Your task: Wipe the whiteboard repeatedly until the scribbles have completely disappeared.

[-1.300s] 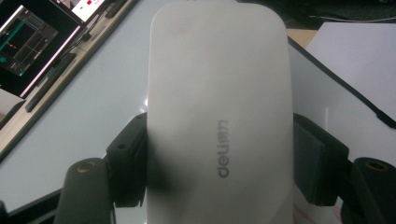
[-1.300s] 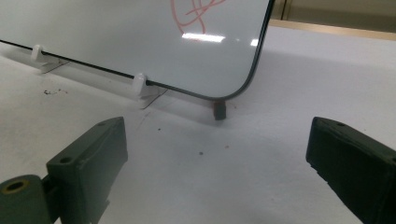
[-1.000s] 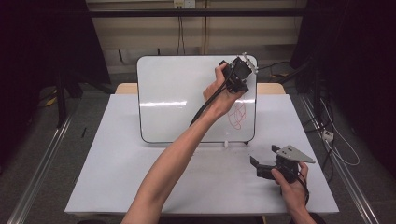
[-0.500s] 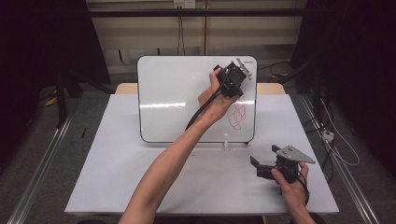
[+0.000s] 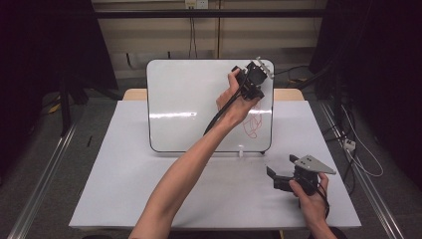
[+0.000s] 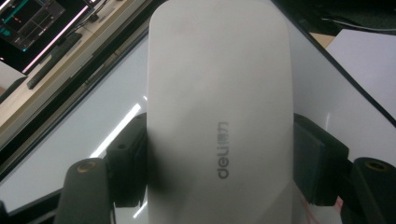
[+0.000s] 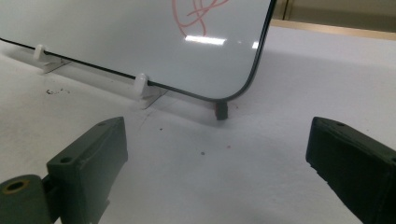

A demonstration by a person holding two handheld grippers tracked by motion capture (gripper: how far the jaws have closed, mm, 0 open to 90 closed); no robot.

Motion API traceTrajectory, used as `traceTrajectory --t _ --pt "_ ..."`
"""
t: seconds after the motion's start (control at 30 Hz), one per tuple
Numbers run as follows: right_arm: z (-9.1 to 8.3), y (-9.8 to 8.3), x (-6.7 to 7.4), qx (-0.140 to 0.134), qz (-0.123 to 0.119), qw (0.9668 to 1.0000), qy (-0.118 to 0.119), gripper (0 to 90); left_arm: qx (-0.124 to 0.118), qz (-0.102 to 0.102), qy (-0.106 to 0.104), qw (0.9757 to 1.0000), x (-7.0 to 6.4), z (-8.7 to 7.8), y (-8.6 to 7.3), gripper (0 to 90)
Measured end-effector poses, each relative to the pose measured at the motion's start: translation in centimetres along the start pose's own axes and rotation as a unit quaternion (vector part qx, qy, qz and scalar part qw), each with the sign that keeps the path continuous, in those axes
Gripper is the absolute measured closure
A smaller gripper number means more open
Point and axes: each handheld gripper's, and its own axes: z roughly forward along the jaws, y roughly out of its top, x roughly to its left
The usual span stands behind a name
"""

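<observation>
Left gripper is drifting slightly left along whiteboard top | clamping eraser, long axis running along jaws | red scribble lying just below it | right gripper resting wide, empty, on table.

**A recording lab, not a home**

A white tabletop stands between dark curtains and metal floor rails. Cables trail past its right edge, a wall socket sits beyond the far edge, and a lit monitor glows in the left gripper view.
</observation>
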Motion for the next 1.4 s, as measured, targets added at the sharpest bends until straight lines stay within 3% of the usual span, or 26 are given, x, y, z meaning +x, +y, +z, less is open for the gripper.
traceTrajectory --t 0.1,0.27,0.3,0.37,0.47,0.8,0.87,1.07,1.3,1.4 --pt "0.0 0.0 0.0 0.0 -0.001 1.0 0.0 5.6 0.001 0.007 0.004 1.0 -0.1 -0.1 -0.1 31.2" --pt "0.1 0.0 0.0 0.001 -0.001 1.0 -0.001 5.7 -0.004 0.041 0.002 0.9991 -0.9 -0.1 -0.5 31.2" --pt "0.1 0.0 0.0 0.0 -0.001 1.0 -0.001 5.6 0.002 0.056 0.005 0.9984 -1.0 -0.2 -0.5 31.3" --pt "0.1 0.0 0.0 0.0 -0.001 1.0 -0.001 5.6 -0.007 0.054 -0.001 0.9985 -1.7 -0.1 -1.0 31.3" --pt "0.1 0.0 0.0 0.001 -0.001 1.0 -0.002 5.6 -0.012 0.07 -0.008 0.9975 -2.7 -0.2 -1.8 31.3" --pt "0.1 0.0 0.1 0.0 -0.002 1.0 -0.002 5.6 -0.036 0.091 -0.023 0.9949 -4.4 -0.5 -4.0 31.3" --pt "0.1 0.0 0.1 0.0 -0.002 1.0 -0.002 5.6 -0.031 0.106 -0.023 0.9936 -4.9 -0.7 -4.4 31.3" --pt "0.1 0.0 0.1 0.001 -0.002 1.0 -0.003 5.6 -0.051 0.103 -0.027 0.993 -5.7 -0.8 -5.6 31.3" --pt "0.1 0.0 0.1 0.001 -0.002 1.0 -0.002 5.6 -0.039 0.106 -0.042 0.9928 -5.1 -0.8 -5.2 31.2" --pt "0.1 0.0 0.1 0.001 -0.003 1.0 -0.002 5.6 -0.032 0.111 -0.037 0.9926 -4.8 -0.7 -4.8 31.2"
